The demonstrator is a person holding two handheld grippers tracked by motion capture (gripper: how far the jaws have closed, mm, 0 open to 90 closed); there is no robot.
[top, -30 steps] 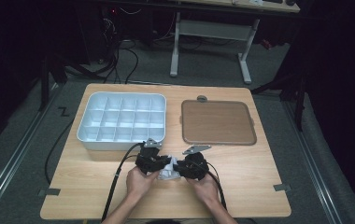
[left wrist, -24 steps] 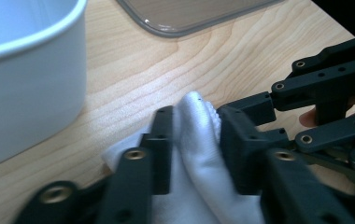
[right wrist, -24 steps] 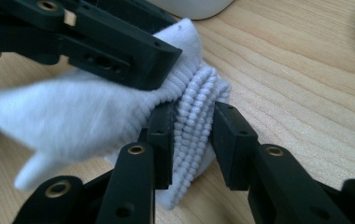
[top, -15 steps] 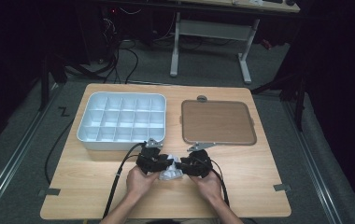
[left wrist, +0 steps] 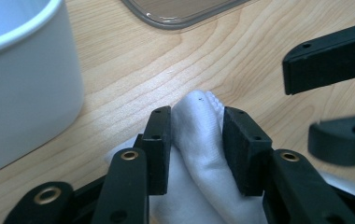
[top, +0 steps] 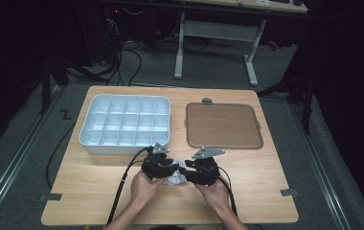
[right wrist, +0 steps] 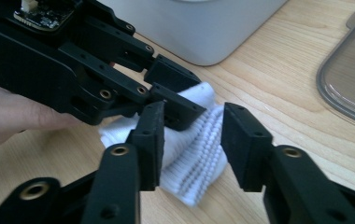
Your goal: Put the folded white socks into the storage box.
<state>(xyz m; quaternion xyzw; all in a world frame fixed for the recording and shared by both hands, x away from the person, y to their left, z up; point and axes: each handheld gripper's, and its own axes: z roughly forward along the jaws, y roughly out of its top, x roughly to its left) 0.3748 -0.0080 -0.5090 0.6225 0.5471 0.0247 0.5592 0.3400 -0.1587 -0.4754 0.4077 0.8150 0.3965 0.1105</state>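
From above, the white knitted sock [top: 176, 176] lies half hidden on the table [top: 98, 191] between both grippers, while closer views show the left gripper [left wrist: 196, 135] pinching a fold and the right gripper [right wrist: 192, 140], jaws just opening, spread astride it.

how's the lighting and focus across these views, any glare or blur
High view: the wooden table is evenly lit, the room around it nearly black. Left gripper view: the white cloth is sharp, the white tray washed out, with glare on the lid's rim. Right gripper view: the cloth's knit is crisp and the near jaws look large from closeness.
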